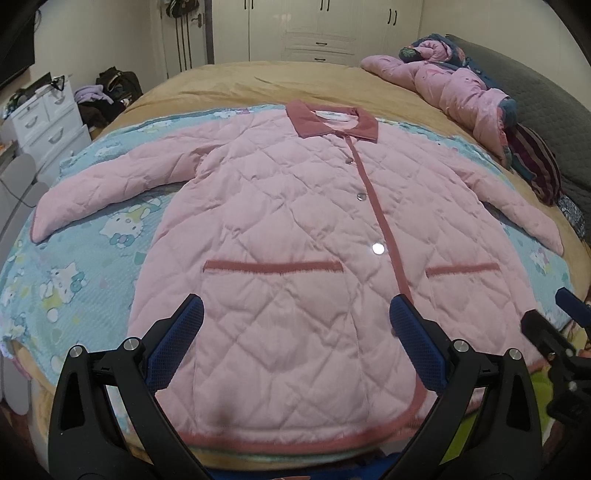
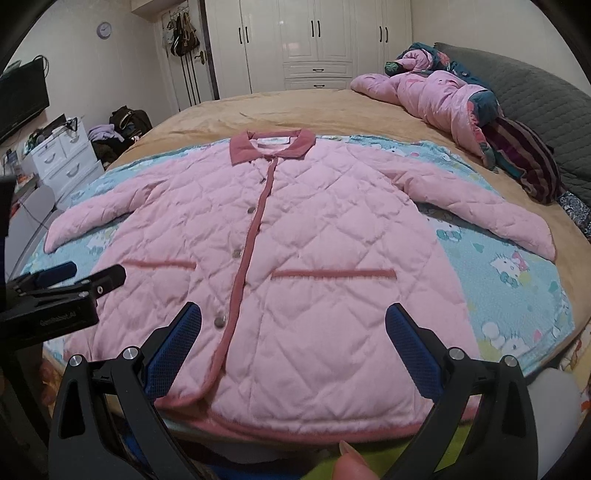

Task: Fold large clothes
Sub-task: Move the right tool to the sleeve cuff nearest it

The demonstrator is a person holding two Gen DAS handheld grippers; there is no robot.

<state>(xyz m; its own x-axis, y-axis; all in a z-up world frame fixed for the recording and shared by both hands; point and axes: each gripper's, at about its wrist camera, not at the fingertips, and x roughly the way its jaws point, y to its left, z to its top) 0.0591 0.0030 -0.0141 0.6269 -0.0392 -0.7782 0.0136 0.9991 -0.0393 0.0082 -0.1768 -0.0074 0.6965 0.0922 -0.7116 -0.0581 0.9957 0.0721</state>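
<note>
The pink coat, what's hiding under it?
Under the pink coat lies a blue cartoon-cat blanket, spread on a tan bedcover. What's directly beneath the coat's middle is covered.

A bedroom is being shown, lit evenly from indoors. The far wall is being taken up by a white wardrobe (image 2: 317,44) with dark handles. A round clock (image 2: 104,30) is being displayed on the pale wall, and bags (image 2: 183,35) are being hung beside a door. A white drawer unit (image 2: 61,157) is being kept at the left, below a dark screen (image 2: 22,99). A tan bed (image 2: 295,110) is being backed by a grey quilted headboard (image 2: 543,99).
</note>
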